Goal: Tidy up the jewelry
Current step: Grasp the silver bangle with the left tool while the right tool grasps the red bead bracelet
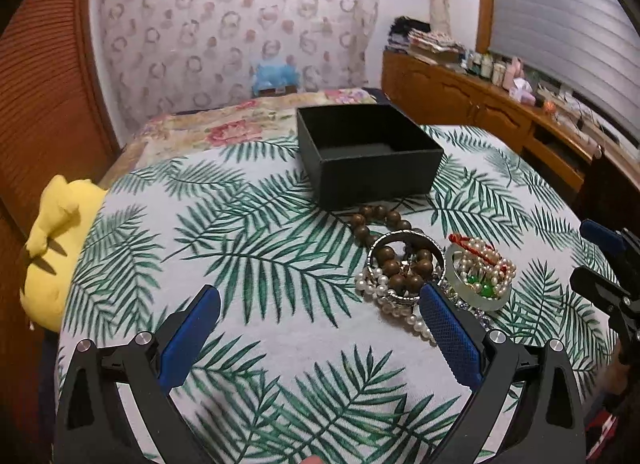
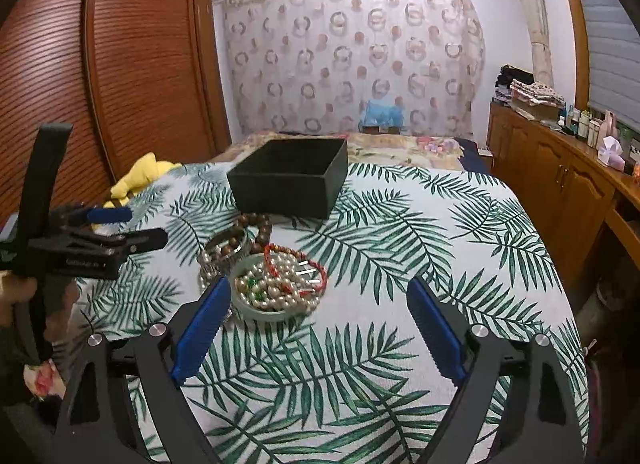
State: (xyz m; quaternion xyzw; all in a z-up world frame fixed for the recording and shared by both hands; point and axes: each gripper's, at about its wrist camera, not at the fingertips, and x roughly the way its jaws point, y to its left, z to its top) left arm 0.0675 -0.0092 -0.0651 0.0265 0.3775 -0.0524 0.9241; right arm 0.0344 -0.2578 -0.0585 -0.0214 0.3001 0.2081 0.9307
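A pile of jewelry lies on the leaf-print cloth: brown wooden beads [image 1: 384, 220] [image 2: 256, 224], a silver bangle [image 1: 404, 248] [image 2: 226, 242], a pale jade bangle [image 1: 476, 296] [image 2: 260, 312], white pearl strands [image 1: 480, 260] [image 2: 272, 284] and a red cord [image 2: 296, 260]. An open, empty black box [image 1: 368, 152] [image 2: 288, 176] stands just behind the pile. My left gripper [image 1: 320, 296] is open and empty, its right finger by the pile's near edge. My right gripper [image 2: 320, 288] is open and empty, its left finger beside the jade bangle.
A yellow plush toy [image 1: 52, 248] [image 2: 140, 176] lies at the bed's left edge. A floral quilt [image 1: 224, 124] lies behind the box. A wooden wardrobe [image 2: 120, 64] stands left, and a wooden cabinet [image 2: 560, 184] with bottles and clutter stands right.
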